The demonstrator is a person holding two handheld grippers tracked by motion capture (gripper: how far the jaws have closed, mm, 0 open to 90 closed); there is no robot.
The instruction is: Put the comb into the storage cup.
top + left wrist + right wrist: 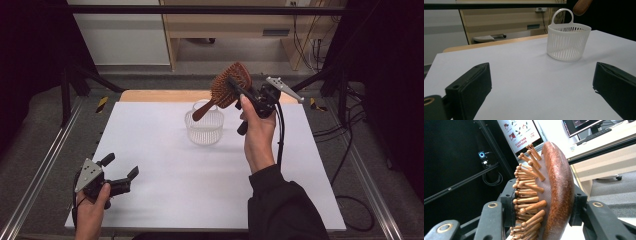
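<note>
- High view: a wooden hairbrush [229,87] is held up in the air by the right gripper [239,91], above and just behind the white basket [204,127]. The oval head is reddish-brown, the bristle side is turned up and toward the left, and the thin handle slopes down toward the basket's rim.
- The basket is a small round one of white plastic with slotted walls and a loop handle at its back edge. It stands on the white table [165,165], in the rear middle part.
- The left gripper [121,174] is held low by the left hand [91,210], well in front and to the left of the basket, near the front edge of the table. Its jaws are seen apart, with nothing between them. Much free white surface is left around the basket on all sides.
- Left gripper view: the two black jaws are spread wide, and the basket [568,41] is seen beyond them, to the right. The rounded end of the brush handle [582,6] is seen just above the basket's loop.
- Right gripper view: the brush head [549,192] is clamped between the two jaws, one against the round-tipped wooden pins, the other against the smooth curved back.
</note>
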